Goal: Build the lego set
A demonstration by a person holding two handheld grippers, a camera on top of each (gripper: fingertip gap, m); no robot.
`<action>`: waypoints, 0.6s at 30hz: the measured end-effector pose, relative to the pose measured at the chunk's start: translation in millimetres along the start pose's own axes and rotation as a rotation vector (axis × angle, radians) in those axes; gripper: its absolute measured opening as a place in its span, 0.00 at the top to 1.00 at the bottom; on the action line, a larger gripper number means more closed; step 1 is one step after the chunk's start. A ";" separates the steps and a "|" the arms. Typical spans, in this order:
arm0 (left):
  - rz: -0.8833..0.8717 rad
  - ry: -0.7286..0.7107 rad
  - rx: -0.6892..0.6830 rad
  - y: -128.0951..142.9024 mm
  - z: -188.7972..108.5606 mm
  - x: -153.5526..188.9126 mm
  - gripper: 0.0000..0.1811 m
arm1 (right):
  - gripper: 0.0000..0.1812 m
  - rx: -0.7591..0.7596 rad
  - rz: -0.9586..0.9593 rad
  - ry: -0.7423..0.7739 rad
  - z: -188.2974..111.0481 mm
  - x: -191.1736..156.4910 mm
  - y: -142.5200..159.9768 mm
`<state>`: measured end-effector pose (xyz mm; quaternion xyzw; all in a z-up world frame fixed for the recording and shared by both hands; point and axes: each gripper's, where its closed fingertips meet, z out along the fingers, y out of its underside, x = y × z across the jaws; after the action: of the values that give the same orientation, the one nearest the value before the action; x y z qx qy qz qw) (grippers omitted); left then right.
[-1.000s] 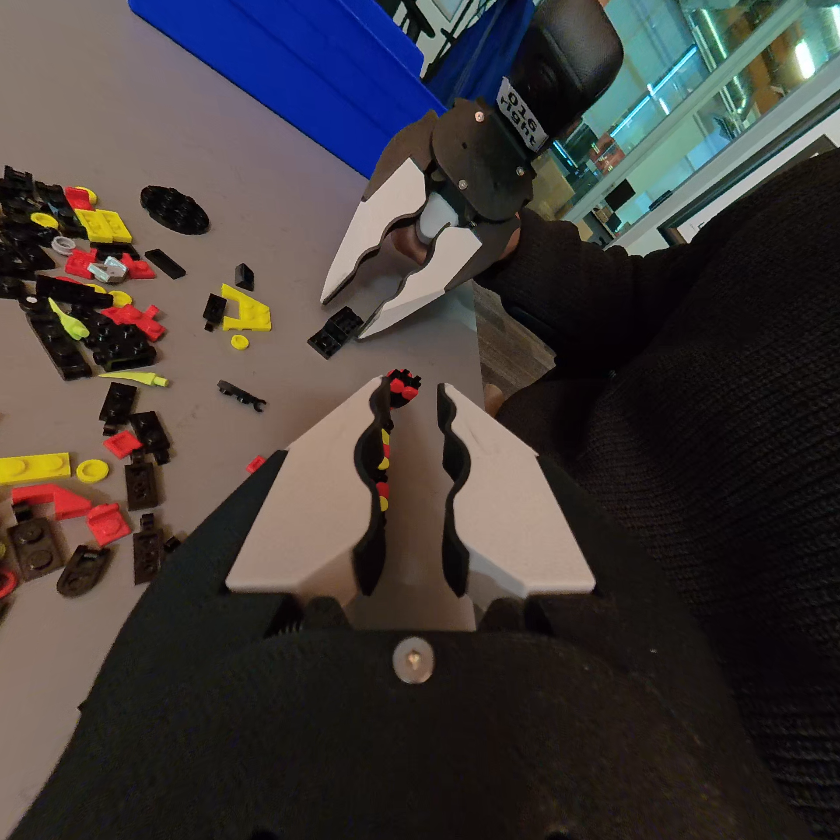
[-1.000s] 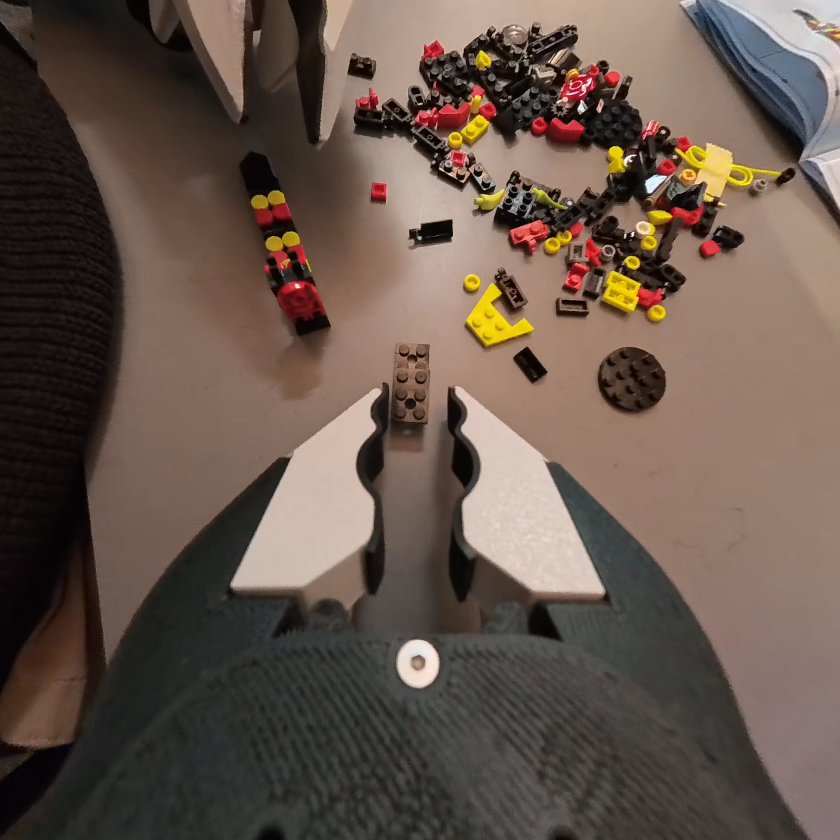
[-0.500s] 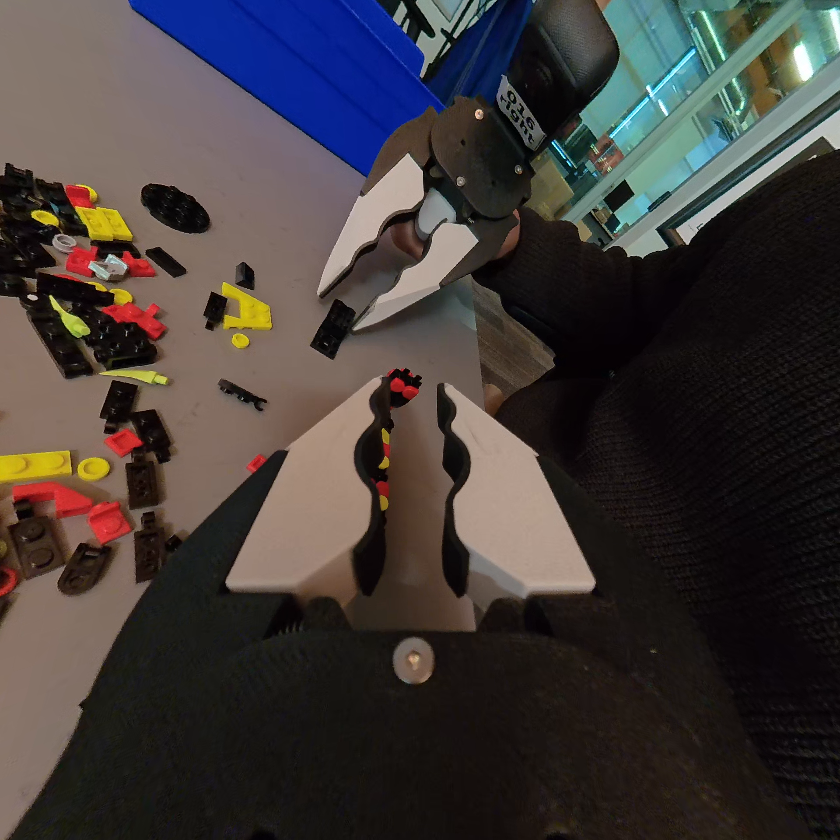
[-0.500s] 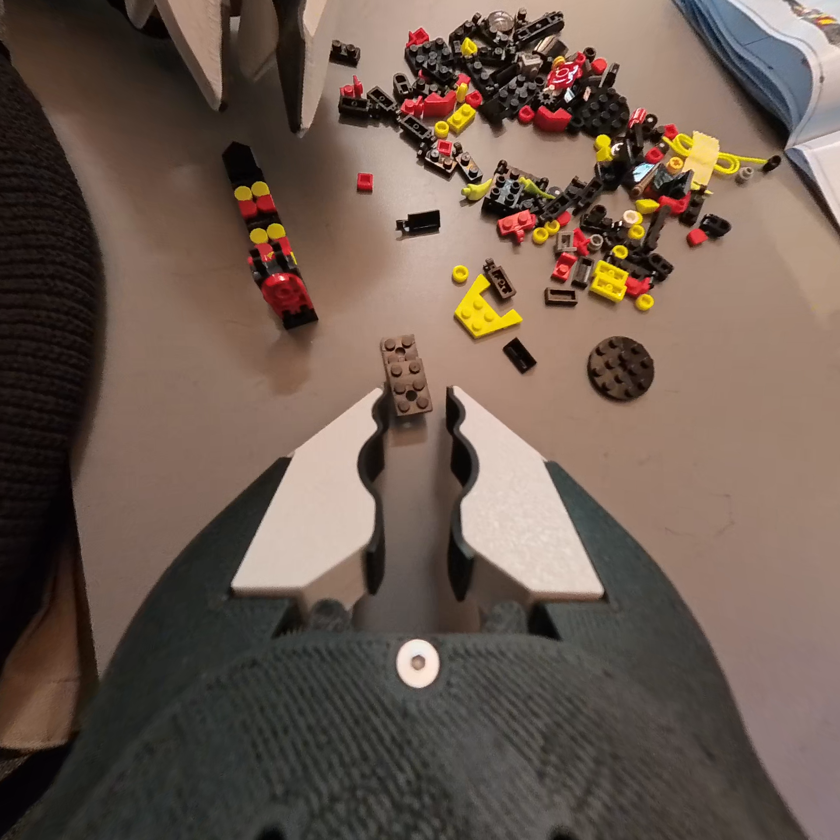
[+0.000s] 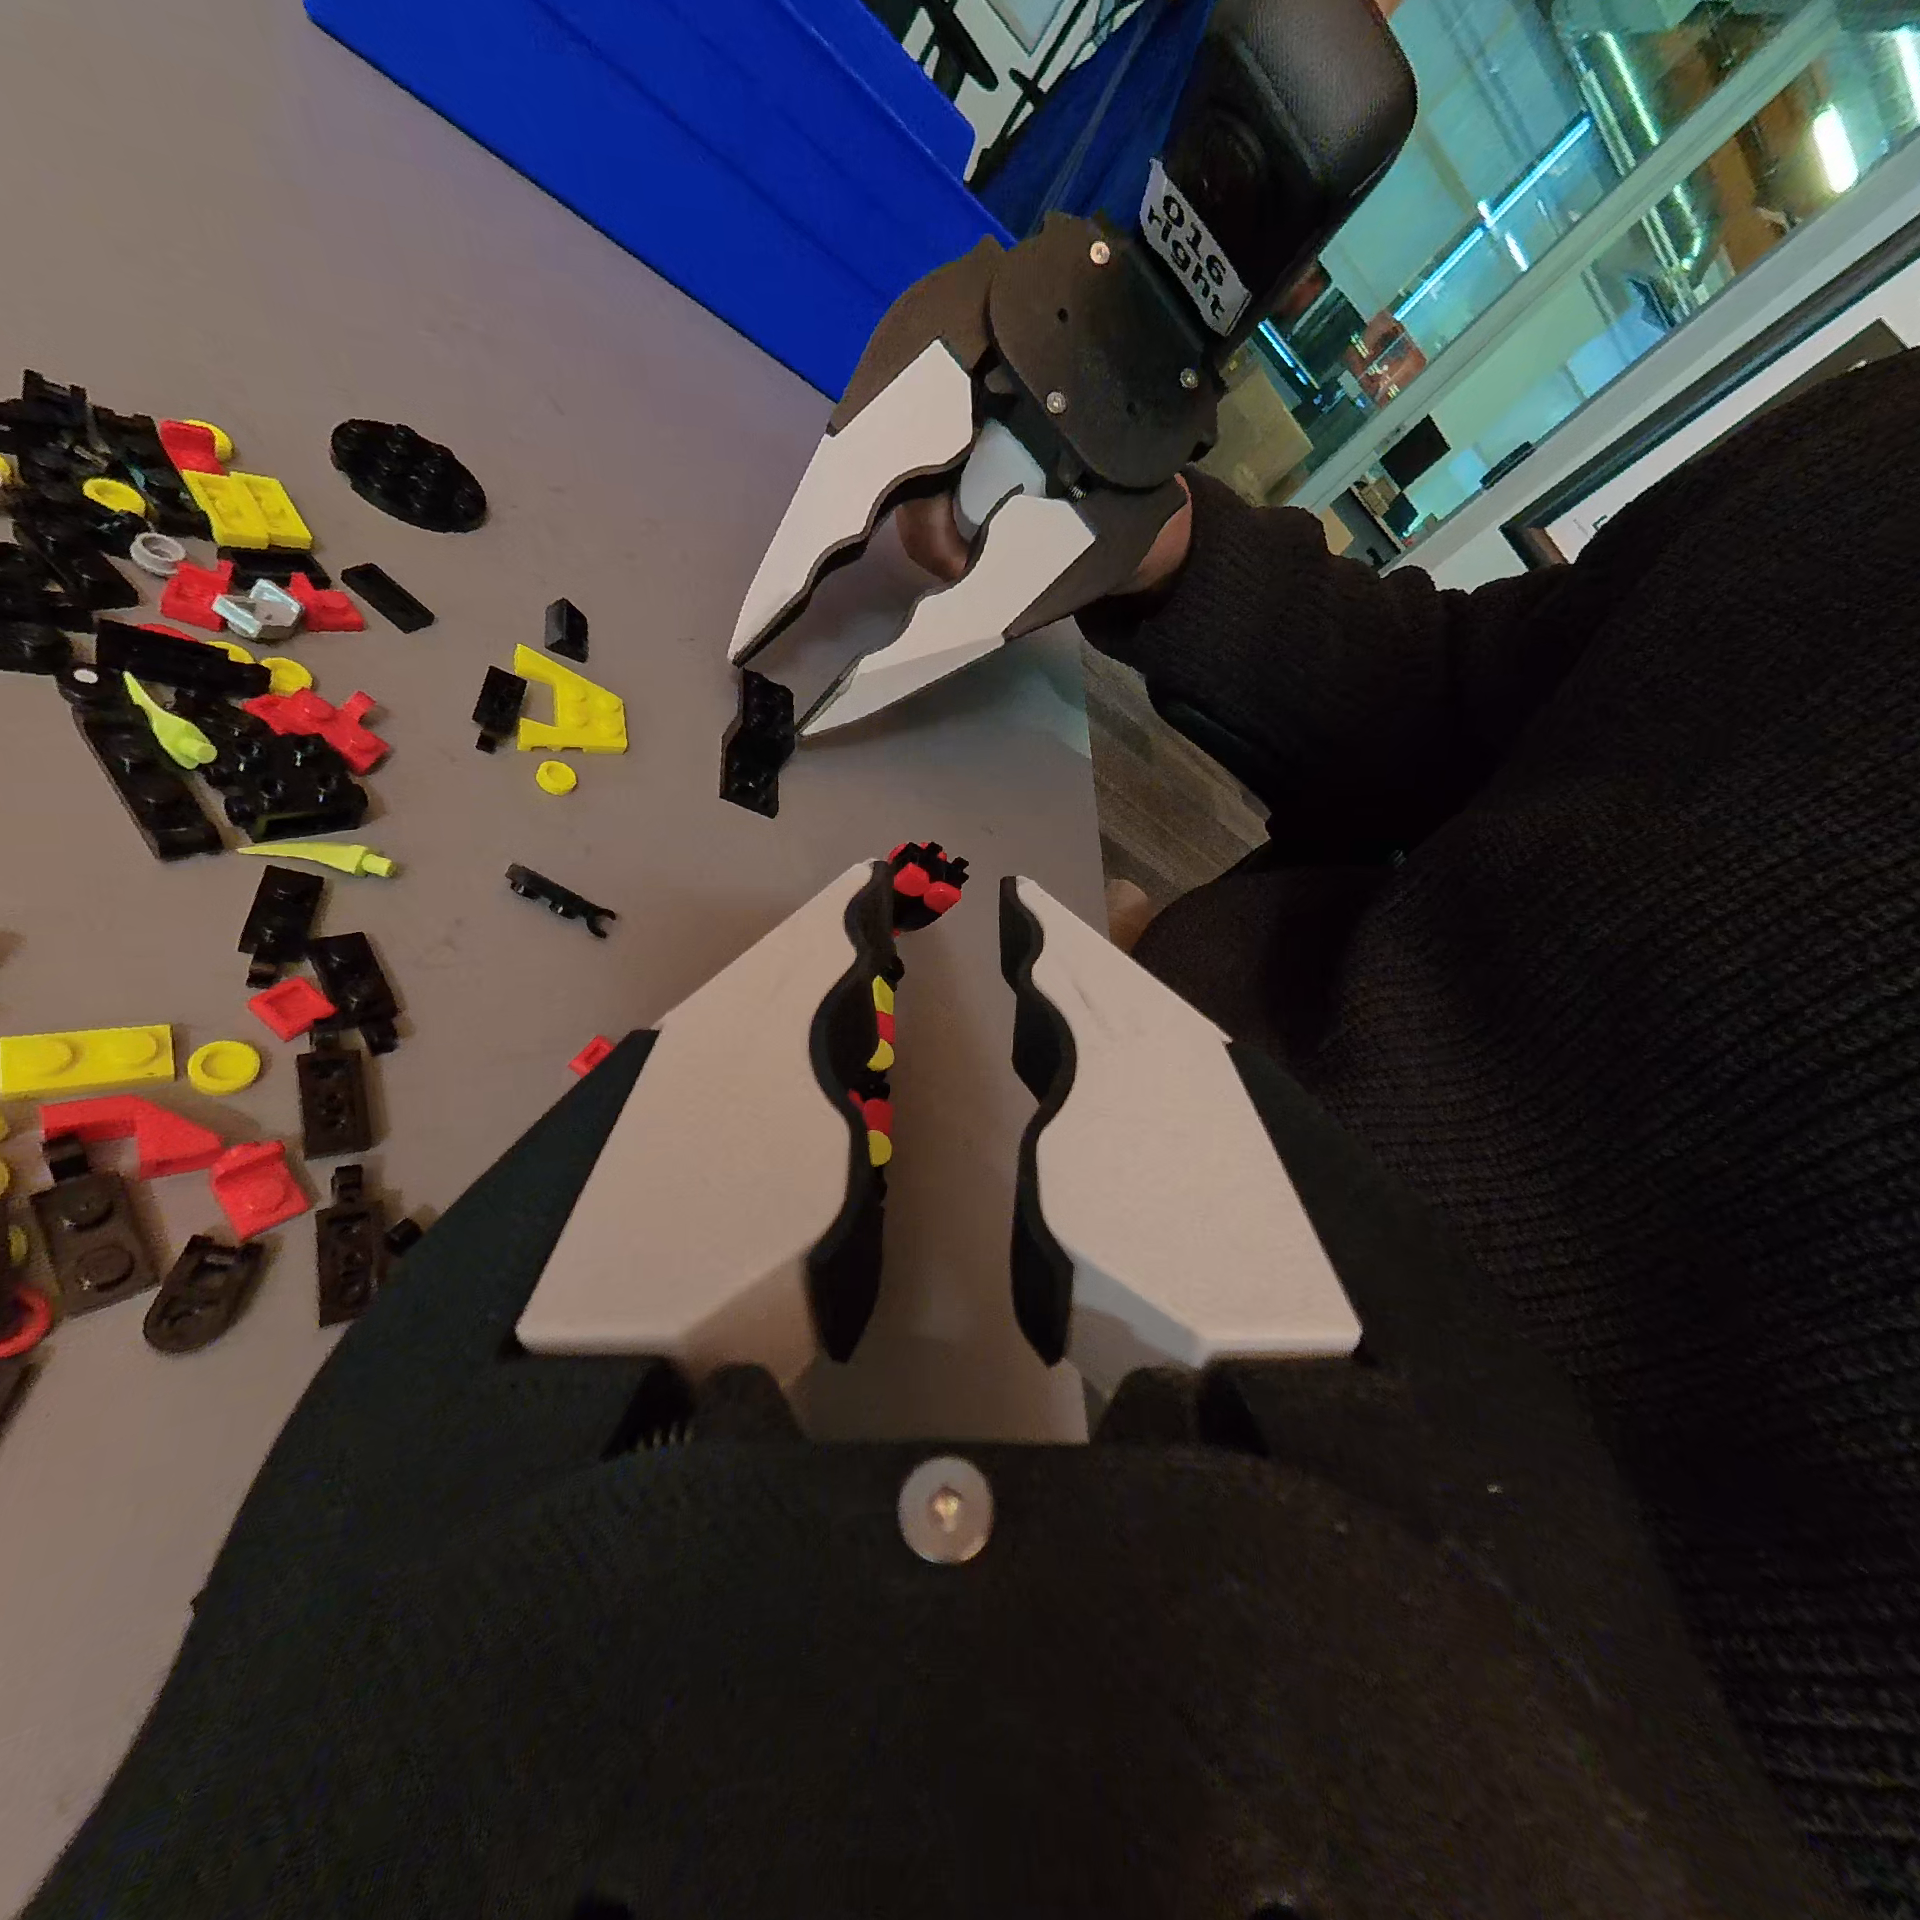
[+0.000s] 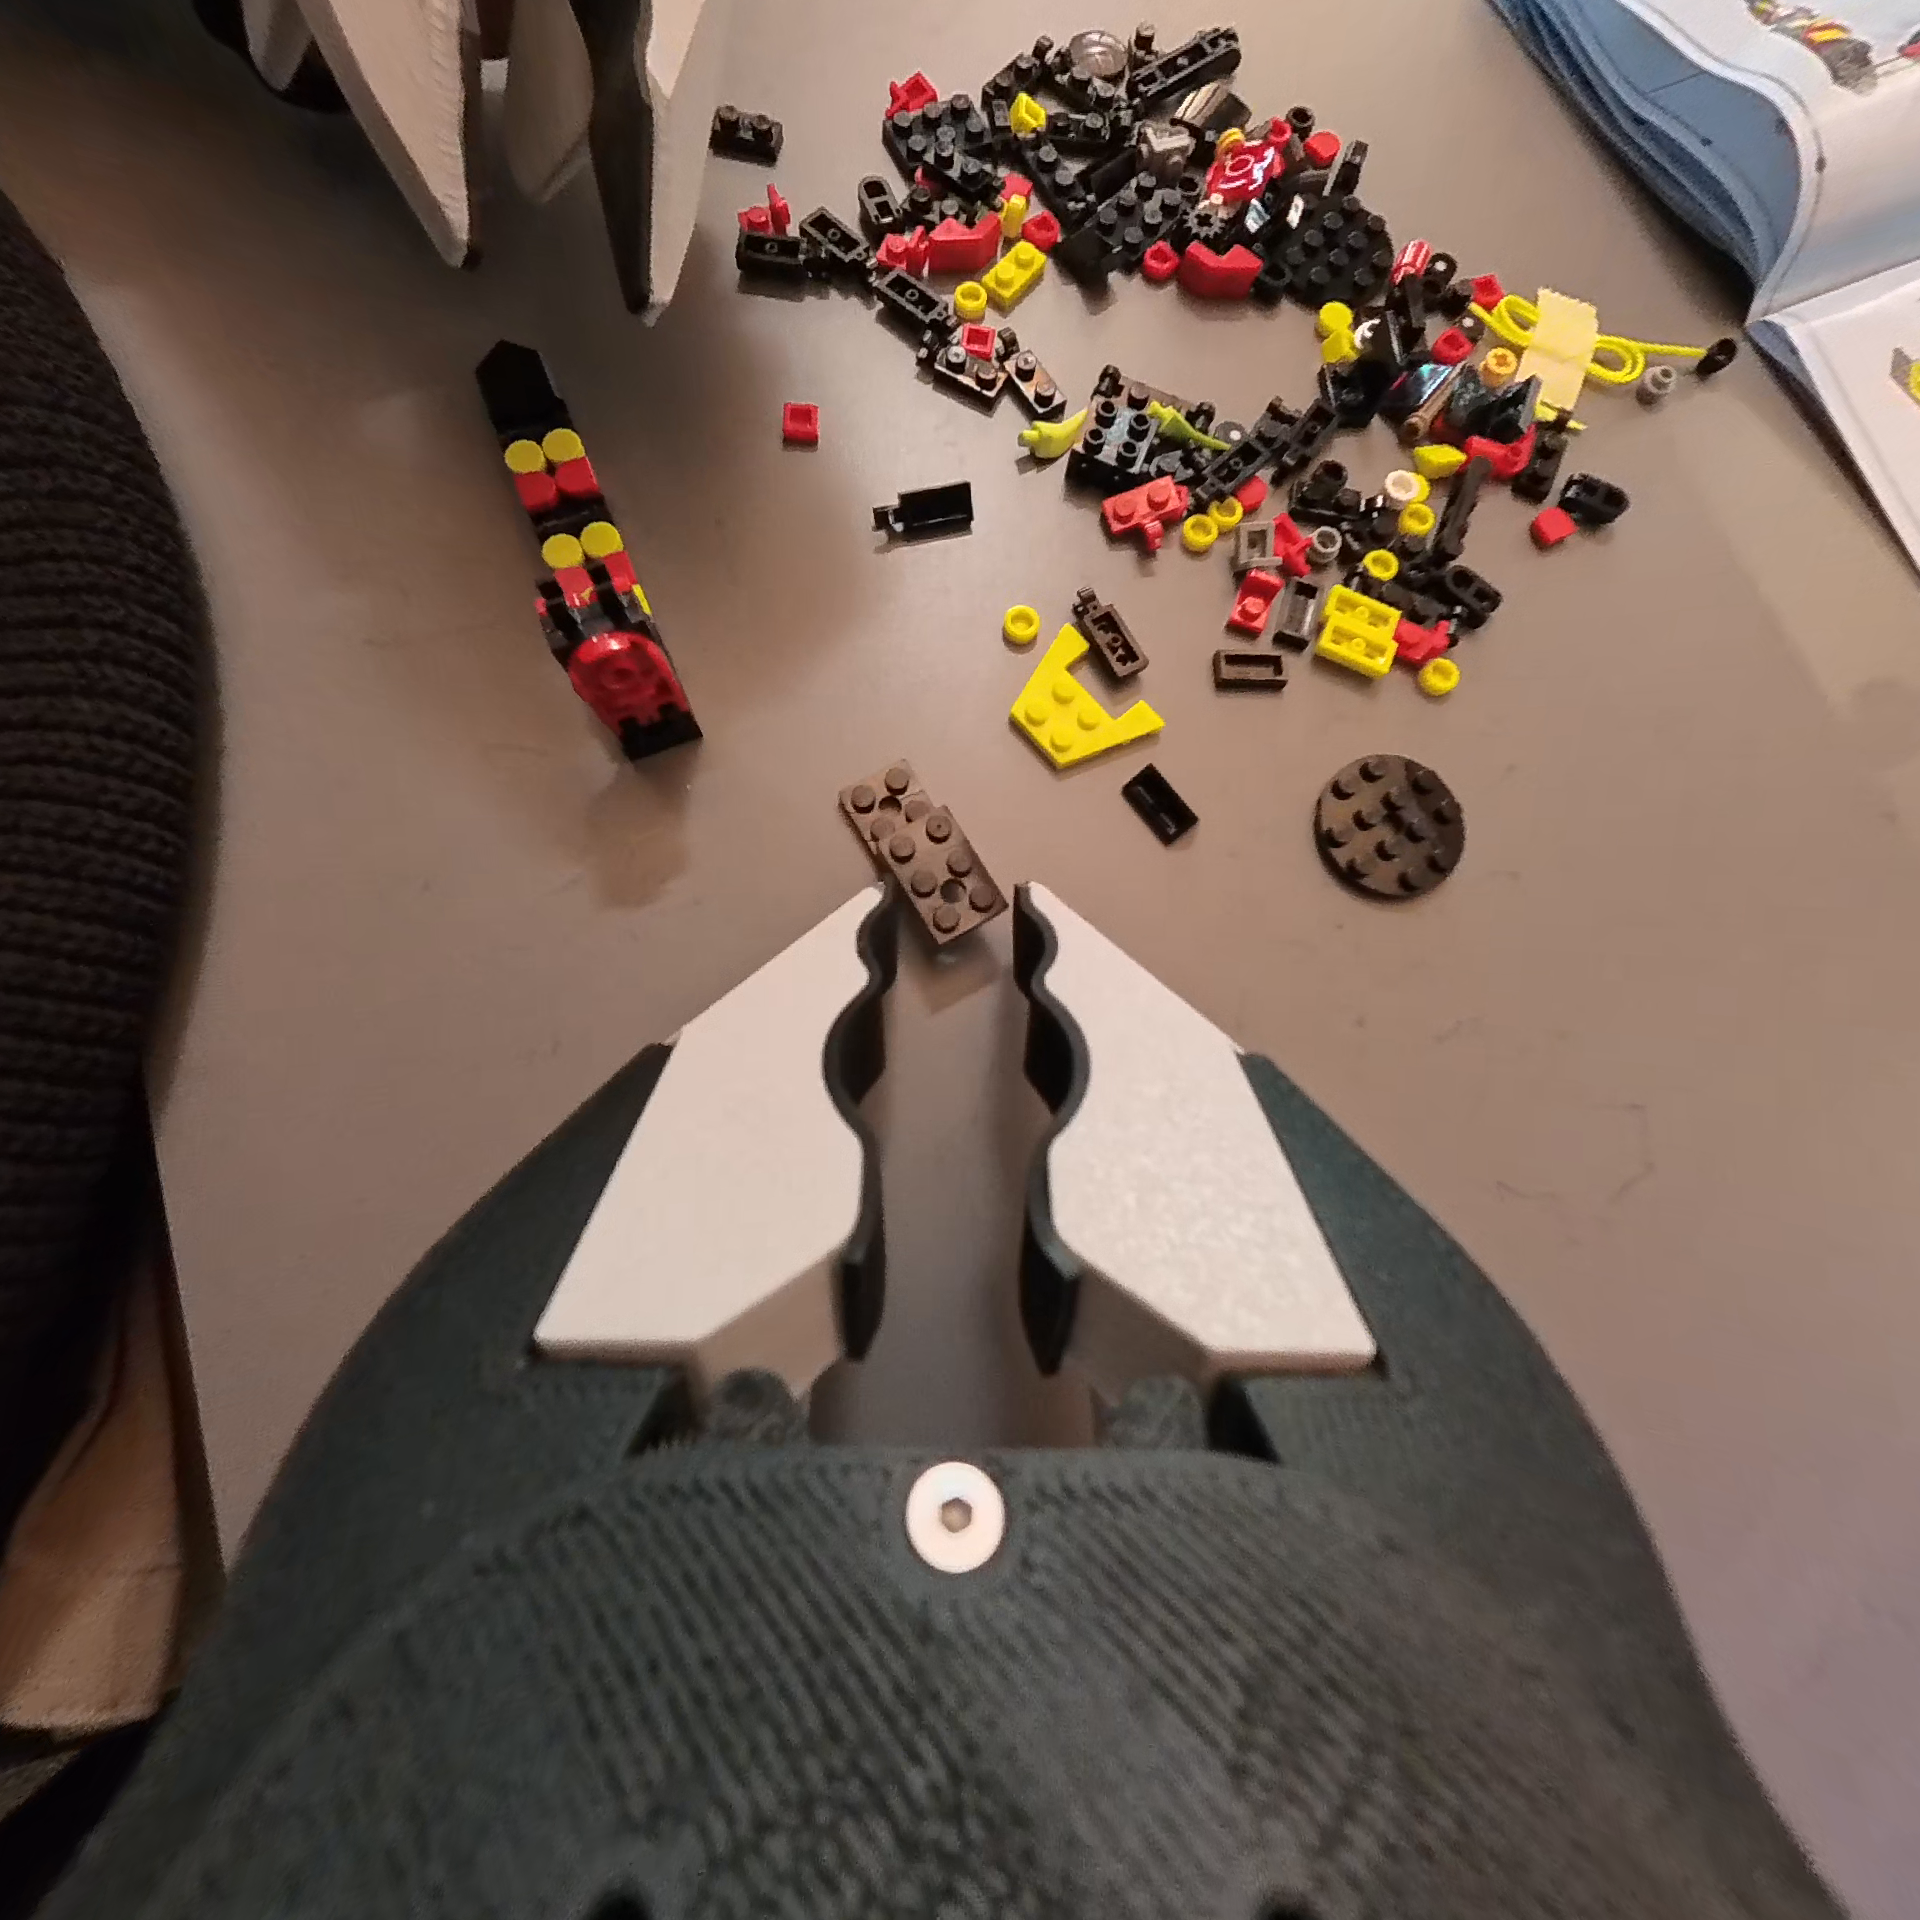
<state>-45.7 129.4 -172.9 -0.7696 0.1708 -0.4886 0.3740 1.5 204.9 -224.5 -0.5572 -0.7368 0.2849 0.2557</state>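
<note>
right gripper (image 6: 945, 894) at the dark plate pair

its jaws stood apart around the skewed dark plates (image 6: 923, 850) on the table (image 6: 416, 935); closing could spin them away. left gripper (image 5: 933, 883), also apart, straddled the striped build (image 6: 587, 556) without clamping it.

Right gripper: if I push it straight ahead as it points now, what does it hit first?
The dark brown plate pair, lying skewed at the tips of the open right gripper; contact may already exist.
</note>
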 end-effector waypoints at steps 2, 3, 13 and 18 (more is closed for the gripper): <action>-0.001 0.000 0.001 -0.2 -0.2 -0.1 0.90 | 0.88 0.009 0.004 -0.006 -0.9 -0.6 -1.2; -0.001 0.000 0.002 -0.3 -0.3 -0.2 0.90 | 0.88 0.018 0.007 -0.013 -1.6 -1.4 -2.6; 0.025 -0.024 0.015 -4.6 -6.1 -3.1 0.92 | 0.92 0.245 0.026 0.002 -23.6 2.4 -39.9; 0.243 -0.319 0.026 -21.6 -45.4 -36.6 0.98 | 0.92 0.275 0.071 -0.024 -22.1 1.4 -42.9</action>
<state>-104.8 148.1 -168.7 -0.8060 0.1946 -0.3140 0.4624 -12.5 199.9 -178.5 -0.5393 -0.6737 0.3987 0.3103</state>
